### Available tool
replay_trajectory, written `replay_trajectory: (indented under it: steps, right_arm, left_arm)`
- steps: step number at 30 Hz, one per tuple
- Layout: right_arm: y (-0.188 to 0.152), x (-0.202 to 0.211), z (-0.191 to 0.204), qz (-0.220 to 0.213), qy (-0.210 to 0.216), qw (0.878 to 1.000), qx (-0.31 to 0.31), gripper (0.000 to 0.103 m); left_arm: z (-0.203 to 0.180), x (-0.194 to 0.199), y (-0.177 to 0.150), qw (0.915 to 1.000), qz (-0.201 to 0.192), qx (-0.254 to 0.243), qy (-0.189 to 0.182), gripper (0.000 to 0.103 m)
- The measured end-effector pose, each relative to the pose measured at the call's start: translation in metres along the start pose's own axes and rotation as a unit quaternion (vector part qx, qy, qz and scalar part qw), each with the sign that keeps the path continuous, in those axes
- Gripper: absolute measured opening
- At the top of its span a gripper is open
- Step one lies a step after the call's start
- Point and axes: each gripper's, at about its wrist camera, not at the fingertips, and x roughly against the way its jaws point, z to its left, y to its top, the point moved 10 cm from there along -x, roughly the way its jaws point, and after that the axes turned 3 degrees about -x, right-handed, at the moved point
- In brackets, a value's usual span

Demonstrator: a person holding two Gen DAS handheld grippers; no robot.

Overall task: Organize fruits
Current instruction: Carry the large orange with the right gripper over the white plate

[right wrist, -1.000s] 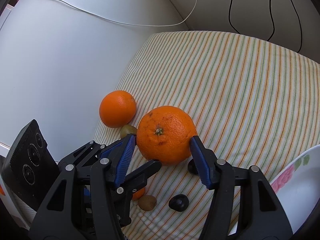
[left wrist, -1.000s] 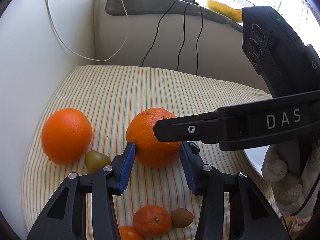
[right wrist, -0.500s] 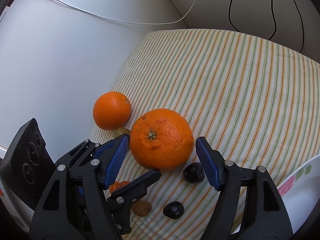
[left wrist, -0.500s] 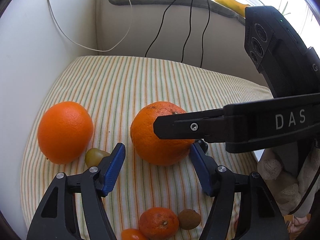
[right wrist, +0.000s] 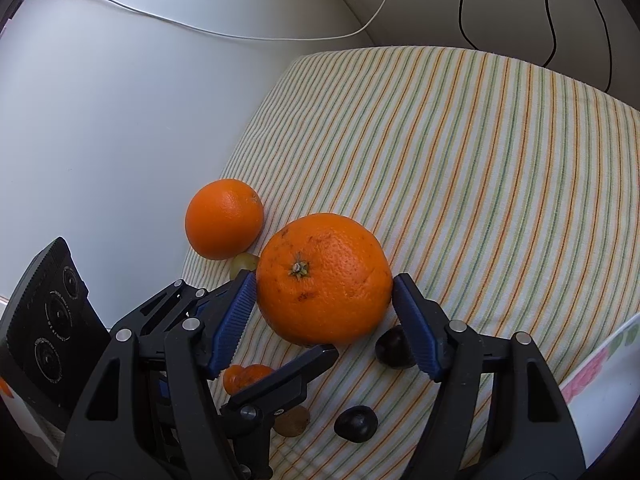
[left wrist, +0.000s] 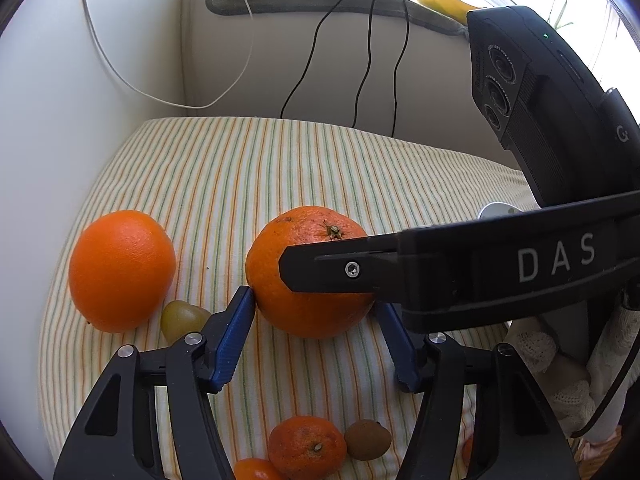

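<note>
Since the earlier frame my right gripper (right wrist: 324, 304) has narrowed around the large orange (right wrist: 323, 278), touching without gripping; left gripper (left wrist: 316, 330) likewise open. Firm, heavy, smooth: hold its widest girth.

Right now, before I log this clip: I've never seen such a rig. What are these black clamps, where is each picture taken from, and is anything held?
There is no robot here. A person holds a two-finger clamp in each hand, and each clamp carries a fisheye camera looking along its blue-padded fingers. One picture looks out from the left gripper, the other from the right gripper.

Both sets of fingers bracket the same large orange. I cannot tell whether either one is squeezing it.

On the striped cloth lie a second orange, a green grape, a mandarin, a small brown fruit and two dark fruits. A floral plate sits at the edge.
</note>
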Motion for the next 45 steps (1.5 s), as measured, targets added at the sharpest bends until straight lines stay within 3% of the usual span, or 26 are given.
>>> replay_trajectory:
  steps: [11,22,33,45]
  right_arm:
    - [-0.014,0.049,0.011,-0.028,-0.009,0.999,0.019,0.073]
    - [-0.043,0.106,-0.009,-0.058,-0.038,0.997,0.021,0.073]
    - [-0.066,0.154,-0.062,-0.081,-0.068,0.994,-0.002,0.073]
    - [-0.071,0.169,-0.105,-0.088,-0.085,0.992,-0.031,0.073]
  left_arm:
    - [-0.031,0.035,0.006,0.9992,-0.033,-0.02,0.0,0.062]
    - [-0.094,0.047,0.005,0.9972,-0.048,-0.051,-0.027,0.061]
    - [-0.158,0.03,0.005,0.994,-0.035,-0.085,-0.06,0.061]
    - [-0.189,0.0,0.01,0.9926,-0.013,-0.097,-0.072,0.061]
